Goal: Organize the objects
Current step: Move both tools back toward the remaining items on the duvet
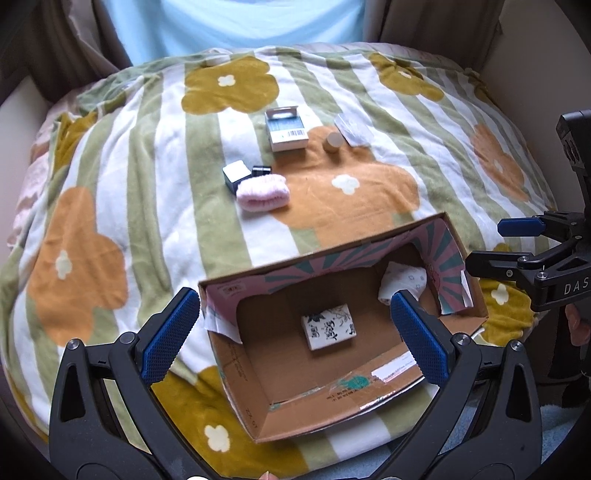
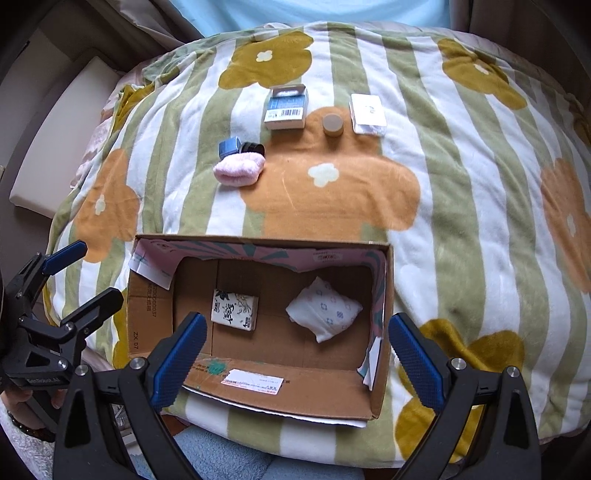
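Note:
An open cardboard box (image 1: 458, 240) (image 2: 386, 332) sits on the flowered blanket near me. Inside lie a white packet with black print (image 1: 328, 326) (image 2: 234, 310) and a white patterned pouch (image 1: 404, 278) (image 2: 325, 308). Further off on the blanket lie a pink fuzzy roll (image 1: 263, 192) (image 2: 240, 168), a small grey-blue box (image 1: 236, 173) (image 2: 229, 147), a black object (image 1: 261, 170) (image 2: 253, 148), a blue barcode box (image 1: 286, 129) (image 2: 286, 107), a tan cylinder (image 1: 333, 142) (image 2: 333, 124) and a clear packet (image 1: 352, 129) (image 2: 368, 113). My left gripper (image 1: 295, 338) (image 2: 75, 271) is open and empty over the box. My right gripper (image 2: 297, 360) (image 1: 491, 245) is open and empty at the box's near edge.
The flowered blanket (image 1: 110, 184) (image 2: 461, 184) covers a rounded bed. A light blue cloth (image 1: 251, 26) lies at the far side. A beige cushion (image 2: 59, 147) sits to the left. A small white round object (image 1: 218, 59) (image 2: 266, 35) rests at the blanket's far edge.

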`<action>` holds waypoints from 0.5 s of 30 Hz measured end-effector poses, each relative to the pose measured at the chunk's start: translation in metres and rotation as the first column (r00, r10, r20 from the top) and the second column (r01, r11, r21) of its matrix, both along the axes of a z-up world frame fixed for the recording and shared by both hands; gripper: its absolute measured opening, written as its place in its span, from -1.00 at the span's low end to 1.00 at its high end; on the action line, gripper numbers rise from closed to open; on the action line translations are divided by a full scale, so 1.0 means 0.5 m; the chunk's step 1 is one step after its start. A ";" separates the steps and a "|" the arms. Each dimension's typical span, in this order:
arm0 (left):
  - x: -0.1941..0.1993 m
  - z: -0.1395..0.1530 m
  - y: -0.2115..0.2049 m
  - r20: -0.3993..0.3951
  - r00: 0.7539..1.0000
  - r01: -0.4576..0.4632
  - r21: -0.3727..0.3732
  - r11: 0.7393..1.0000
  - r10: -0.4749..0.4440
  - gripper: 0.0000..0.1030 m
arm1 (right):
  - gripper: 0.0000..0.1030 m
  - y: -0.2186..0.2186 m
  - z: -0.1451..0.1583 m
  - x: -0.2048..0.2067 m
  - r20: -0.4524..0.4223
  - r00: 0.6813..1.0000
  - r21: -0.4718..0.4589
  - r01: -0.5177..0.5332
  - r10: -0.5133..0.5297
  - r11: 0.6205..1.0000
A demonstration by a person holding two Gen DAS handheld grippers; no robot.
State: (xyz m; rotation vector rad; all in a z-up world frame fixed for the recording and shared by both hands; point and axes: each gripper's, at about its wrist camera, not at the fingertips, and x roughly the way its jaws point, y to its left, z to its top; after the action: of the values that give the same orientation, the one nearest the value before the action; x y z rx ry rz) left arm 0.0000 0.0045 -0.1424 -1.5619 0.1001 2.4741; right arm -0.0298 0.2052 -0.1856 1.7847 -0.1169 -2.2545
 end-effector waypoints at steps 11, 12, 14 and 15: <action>-0.091 0.033 -0.017 -0.014 0.998 -0.058 0.012 0.998 0.058 0.99 | 0.91 0.007 0.043 -0.082 -0.067 0.998 0.022 0.005 -0.003 1.000; -0.106 0.031 -0.020 -0.007 0.998 -0.066 0.017 0.998 0.067 0.99 | 0.91 0.007 0.045 -0.093 -0.074 0.997 0.019 0.008 -0.007 1.000; -0.135 0.022 -0.024 0.008 0.996 -0.086 0.015 0.996 0.086 0.99 | 0.91 0.008 0.046 -0.118 -0.083 0.996 0.008 0.021 -0.021 1.000; -0.148 0.018 -0.025 0.013 0.995 -0.095 0.015 0.995 0.095 0.99 | 0.91 0.009 0.045 -0.131 -0.084 0.996 -0.002 0.030 -0.030 1.000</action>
State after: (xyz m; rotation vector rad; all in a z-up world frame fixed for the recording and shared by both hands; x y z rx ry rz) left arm -0.0739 -0.0078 -0.1335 -1.6105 0.0048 2.5302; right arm -0.0954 0.2095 -0.1631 1.6960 -0.1290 -2.3454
